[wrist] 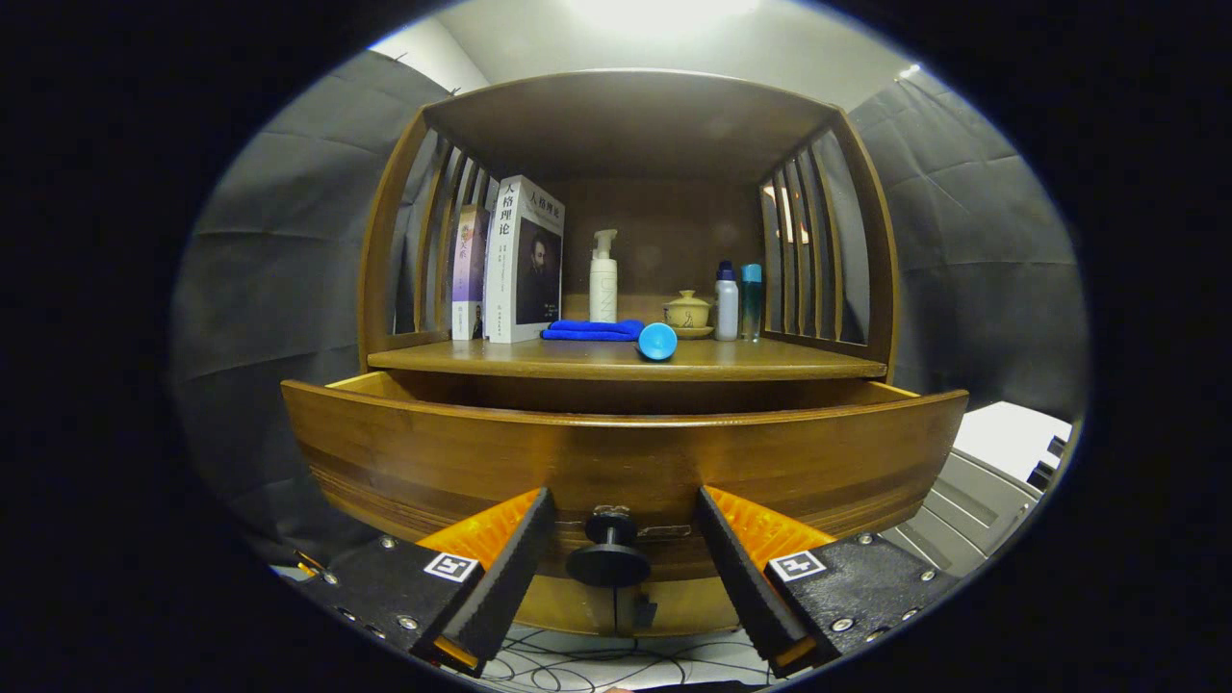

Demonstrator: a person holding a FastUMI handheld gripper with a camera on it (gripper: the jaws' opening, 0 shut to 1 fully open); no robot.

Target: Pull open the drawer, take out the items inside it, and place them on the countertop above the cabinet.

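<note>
Drawer (626, 452) pulled open, my gripper (624, 563) released, fingers either side of its knob (608, 558); contents hidden, countertop (626, 359) awaits them.

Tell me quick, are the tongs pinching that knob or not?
Tongs: open, one finger on each side of the drawer knob, not touching it, holding nothing.
</note>
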